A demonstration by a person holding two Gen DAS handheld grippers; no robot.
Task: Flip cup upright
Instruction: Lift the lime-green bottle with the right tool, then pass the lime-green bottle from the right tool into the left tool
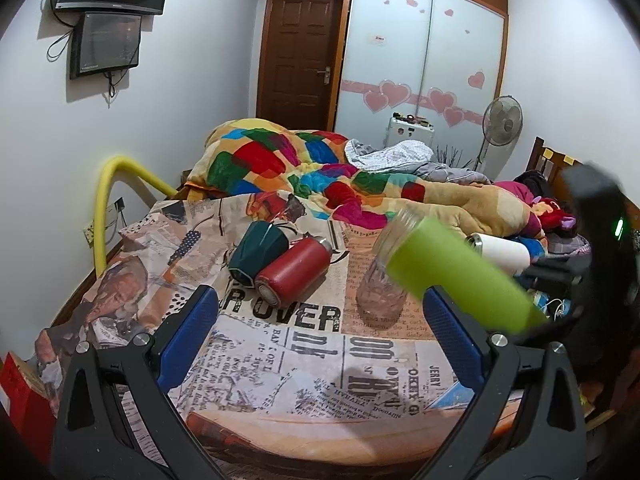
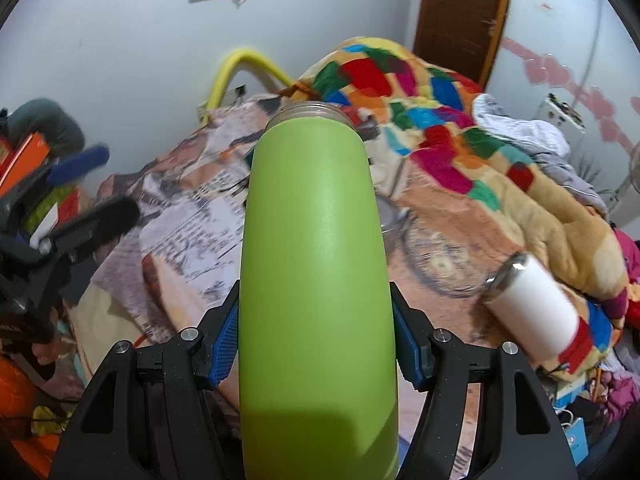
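Your right gripper has its blue-padded fingers pressed against both sides of the green cup, clamping it low on the body. The cup extends forward along the fingers, its threaded open mouth pointing away from the camera. In the left wrist view the same green cup hangs in the air, tilted, with its mouth toward the upper left and its base toward the lower right, above the newspaper-print sheet; the dark body of the right gripper is blurred at the right edge.

Your left gripper holds nothing: its blue fingers stand wide apart above the sheet, just short of the cups.

Just behind the green cup's mouth, a clear glass stands on the sheet. To the left, a red bottle lies on its side with its base toward the camera, touching a dark green cup that also lies tipped over. A white cup lies on its side at the right, near the bedding; the right wrist view shows it with its metal rim toward the left.

A patchwork blanket is heaped beyond the sheet, and a yellow tube arches along the left wall.
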